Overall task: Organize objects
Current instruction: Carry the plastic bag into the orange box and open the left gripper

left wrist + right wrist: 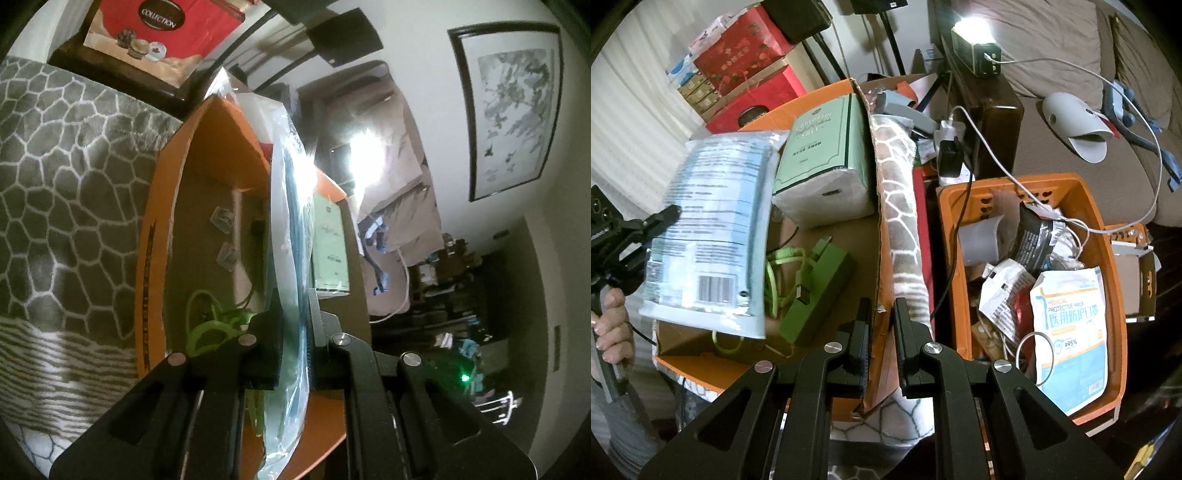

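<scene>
My left gripper (295,332) is shut on a clear plastic pack of blue face masks (291,236), held edge-on above the open orange cardboard box (155,229). In the right wrist view the left gripper (665,218) holds the mask pack (709,236) over the box (882,258). Inside the box lie a green tissue pack (827,162), a green charger block (820,288) and a green cable (775,273). My right gripper (881,325) is slightly open and empty, its fingers straddling the box's right wall.
An orange plastic basket (1108,280) at the right holds another mask pack (1071,332), wrappers and cables. A giraffe-pattern blanket (901,206) lies between box and basket. A power strip with plugs (949,147) and red gift boxes (738,59) stand behind.
</scene>
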Tool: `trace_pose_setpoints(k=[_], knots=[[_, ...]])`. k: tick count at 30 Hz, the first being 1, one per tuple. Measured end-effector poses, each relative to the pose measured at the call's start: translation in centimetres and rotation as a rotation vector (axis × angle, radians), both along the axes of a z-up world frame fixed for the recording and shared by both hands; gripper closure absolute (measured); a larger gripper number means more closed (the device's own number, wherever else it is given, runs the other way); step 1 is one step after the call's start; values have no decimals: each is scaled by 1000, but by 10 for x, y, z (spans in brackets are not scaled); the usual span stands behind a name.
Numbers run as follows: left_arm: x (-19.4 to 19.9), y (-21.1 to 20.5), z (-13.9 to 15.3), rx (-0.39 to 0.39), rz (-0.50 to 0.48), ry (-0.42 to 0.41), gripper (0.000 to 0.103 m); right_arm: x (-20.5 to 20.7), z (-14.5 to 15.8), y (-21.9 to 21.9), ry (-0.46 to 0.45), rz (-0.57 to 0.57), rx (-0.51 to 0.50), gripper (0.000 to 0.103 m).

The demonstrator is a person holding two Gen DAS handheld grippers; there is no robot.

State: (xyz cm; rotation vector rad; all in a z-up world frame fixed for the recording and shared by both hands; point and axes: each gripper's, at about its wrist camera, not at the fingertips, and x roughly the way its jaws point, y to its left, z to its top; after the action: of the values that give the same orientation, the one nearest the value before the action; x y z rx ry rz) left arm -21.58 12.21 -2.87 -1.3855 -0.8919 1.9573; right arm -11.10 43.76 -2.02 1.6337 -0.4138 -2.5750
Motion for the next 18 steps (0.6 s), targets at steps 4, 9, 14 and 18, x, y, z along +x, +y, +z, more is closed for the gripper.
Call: trace_pose_setpoints(k=[4, 9, 14, 18], knots=[[4, 8, -7, -53, 6, 14, 94, 0, 0, 0, 0, -1, -1, 92], [11, 19, -3, -161, -7, 68, 90, 0, 0, -1, 0, 0, -1, 92], [23, 30, 13, -279, -38, 118, 77, 1, 0, -1, 1, 0, -1, 92], [31, 31, 32, -333, -36, 175, 45, 1, 0, -1, 1, 0, 0, 92]])
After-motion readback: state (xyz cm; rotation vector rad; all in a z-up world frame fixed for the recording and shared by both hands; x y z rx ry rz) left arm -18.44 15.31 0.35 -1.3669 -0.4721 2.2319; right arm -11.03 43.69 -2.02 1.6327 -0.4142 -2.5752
